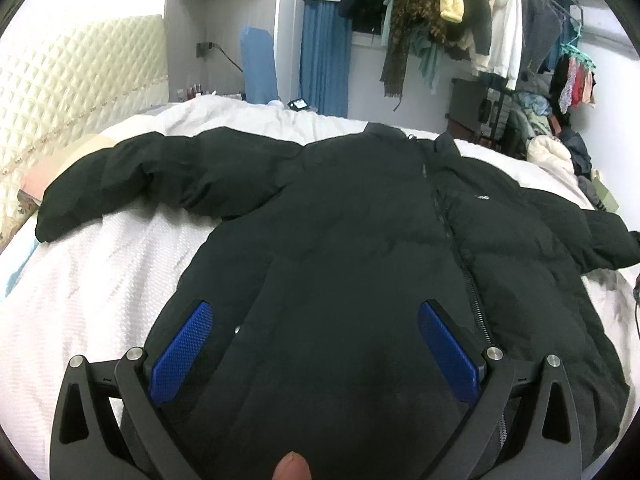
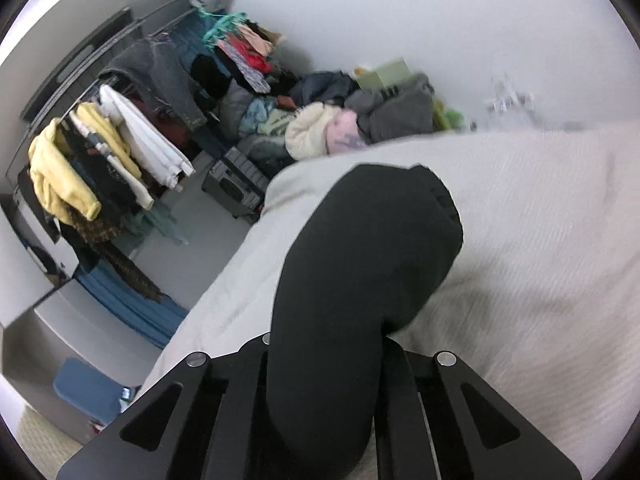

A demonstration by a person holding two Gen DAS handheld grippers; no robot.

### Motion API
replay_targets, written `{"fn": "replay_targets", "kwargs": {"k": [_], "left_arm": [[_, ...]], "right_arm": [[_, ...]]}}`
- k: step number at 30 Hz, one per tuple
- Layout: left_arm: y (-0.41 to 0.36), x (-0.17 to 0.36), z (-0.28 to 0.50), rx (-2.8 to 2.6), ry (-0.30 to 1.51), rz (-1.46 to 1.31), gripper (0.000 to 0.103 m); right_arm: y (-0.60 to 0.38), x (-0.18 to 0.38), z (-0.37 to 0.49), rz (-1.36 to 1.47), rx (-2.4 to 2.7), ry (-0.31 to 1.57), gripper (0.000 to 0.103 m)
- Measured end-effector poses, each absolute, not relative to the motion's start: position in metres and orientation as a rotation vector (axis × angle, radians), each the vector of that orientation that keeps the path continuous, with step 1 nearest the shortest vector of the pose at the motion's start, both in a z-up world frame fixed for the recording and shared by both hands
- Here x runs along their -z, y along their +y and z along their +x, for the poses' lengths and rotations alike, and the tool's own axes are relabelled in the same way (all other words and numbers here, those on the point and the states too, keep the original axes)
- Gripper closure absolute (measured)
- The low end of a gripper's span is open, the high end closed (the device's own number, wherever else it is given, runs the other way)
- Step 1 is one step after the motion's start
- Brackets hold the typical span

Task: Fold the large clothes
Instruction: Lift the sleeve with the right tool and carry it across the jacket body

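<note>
A large black puffer jacket (image 1: 360, 216) lies front up on the white bed (image 1: 100, 280), zipper closed, both sleeves spread out to the sides. My left gripper (image 1: 316, 320) is open above the jacket's lower hem, its blue pads (image 1: 184, 352) wide apart and empty. In the right wrist view my right gripper (image 2: 324, 344) is shut on the jacket's black sleeve (image 2: 360, 260), which runs up out of the jaws with its cuff end resting on the bed cover (image 2: 520, 260).
A padded cream headboard (image 1: 80, 76) stands at the left. A clothes rack with hanging garments (image 1: 460, 12) and a pile of clothes (image 2: 320, 120) stand beyond the bed's far side. A blue curtain (image 1: 324, 56) hangs behind.
</note>
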State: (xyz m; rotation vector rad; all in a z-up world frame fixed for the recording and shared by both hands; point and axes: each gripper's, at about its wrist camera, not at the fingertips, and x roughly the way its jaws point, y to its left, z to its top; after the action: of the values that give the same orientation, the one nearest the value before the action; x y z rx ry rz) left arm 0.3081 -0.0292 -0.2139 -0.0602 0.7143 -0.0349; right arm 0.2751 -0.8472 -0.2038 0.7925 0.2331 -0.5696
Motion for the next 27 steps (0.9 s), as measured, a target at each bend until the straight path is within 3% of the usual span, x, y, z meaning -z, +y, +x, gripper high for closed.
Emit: {"fn": "replay_targets", "kwargs": {"k": [11, 27], "left_arm": [[-0.018, 0.192, 0.281, 0.058, 0.648, -0.041, 0.000], [0.012, 0.181, 0.263, 0.096, 0.625, -0.079, 0.000]], "right_arm": [[-0.775, 0.068, 0.284, 0.573, 0.457, 0.170, 0.098], [-0.562, -0.093, 0.325, 0.271, 0.179, 0.079, 0.098]]}}
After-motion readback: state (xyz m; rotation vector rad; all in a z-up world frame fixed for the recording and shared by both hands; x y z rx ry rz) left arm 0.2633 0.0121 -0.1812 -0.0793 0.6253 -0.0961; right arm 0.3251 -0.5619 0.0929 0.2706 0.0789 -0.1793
